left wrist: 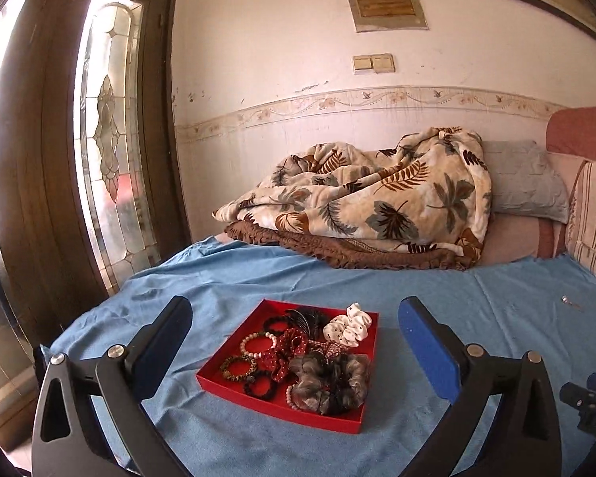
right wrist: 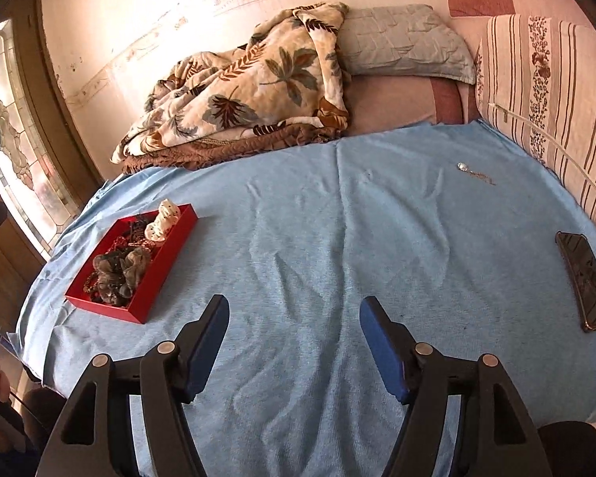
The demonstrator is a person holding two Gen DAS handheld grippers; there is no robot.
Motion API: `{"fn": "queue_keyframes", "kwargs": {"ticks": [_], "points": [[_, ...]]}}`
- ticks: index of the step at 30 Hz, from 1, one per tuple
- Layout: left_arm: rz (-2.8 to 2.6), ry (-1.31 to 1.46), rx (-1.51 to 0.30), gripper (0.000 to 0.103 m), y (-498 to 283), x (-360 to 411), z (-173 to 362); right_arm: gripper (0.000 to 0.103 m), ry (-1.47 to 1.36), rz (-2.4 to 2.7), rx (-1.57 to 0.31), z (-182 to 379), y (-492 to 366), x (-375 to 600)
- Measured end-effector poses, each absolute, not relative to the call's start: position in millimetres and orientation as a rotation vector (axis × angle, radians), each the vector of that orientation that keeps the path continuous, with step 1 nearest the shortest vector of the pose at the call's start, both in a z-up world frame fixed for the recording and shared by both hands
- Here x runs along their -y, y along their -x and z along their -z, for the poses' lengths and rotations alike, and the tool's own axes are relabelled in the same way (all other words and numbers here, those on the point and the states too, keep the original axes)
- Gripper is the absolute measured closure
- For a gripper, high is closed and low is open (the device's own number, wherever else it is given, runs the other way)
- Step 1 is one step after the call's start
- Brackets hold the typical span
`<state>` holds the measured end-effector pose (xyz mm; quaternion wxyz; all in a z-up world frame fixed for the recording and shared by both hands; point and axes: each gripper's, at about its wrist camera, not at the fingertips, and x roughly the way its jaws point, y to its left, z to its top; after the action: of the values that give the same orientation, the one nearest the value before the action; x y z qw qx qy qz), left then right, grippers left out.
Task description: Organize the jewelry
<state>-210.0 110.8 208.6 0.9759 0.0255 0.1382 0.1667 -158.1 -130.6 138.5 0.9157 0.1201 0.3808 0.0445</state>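
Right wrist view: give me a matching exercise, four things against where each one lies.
Things:
1. shallow red cardboard tray
2. dark glossy phone
3. small silver pendant with chain
4. cream leaf-print blanket

Places:
A. alone on the blue cloth, far right of middle
B. near the cloth's right edge
C. bunched beyond the cloth, by the wall
D. left part of the cloth, full of scrunchies and bead bracelets

Pairs: 1-D, 2-B, 3-A, 4-C
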Motion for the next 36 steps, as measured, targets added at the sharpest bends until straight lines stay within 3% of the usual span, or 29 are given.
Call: {"fn": "queue_keyframes", "kwargs": {"ticks": [9,27,36], "points": [[-0.313,0.003,-0.181,0.000,236,-116,-212,0.027,-0.220,-0.108,-0.767,-146,166,121],[-0.277,-0.025,-0.353,0.000,238,-115,-183,0.026,-0.133,-0.148,-0.772,-135,162,73],[-0.271,0.016,-0.554,0.000,220,-126,-144,0.024,-0.006,-0.181,-0.771,-128,167,40]]}}
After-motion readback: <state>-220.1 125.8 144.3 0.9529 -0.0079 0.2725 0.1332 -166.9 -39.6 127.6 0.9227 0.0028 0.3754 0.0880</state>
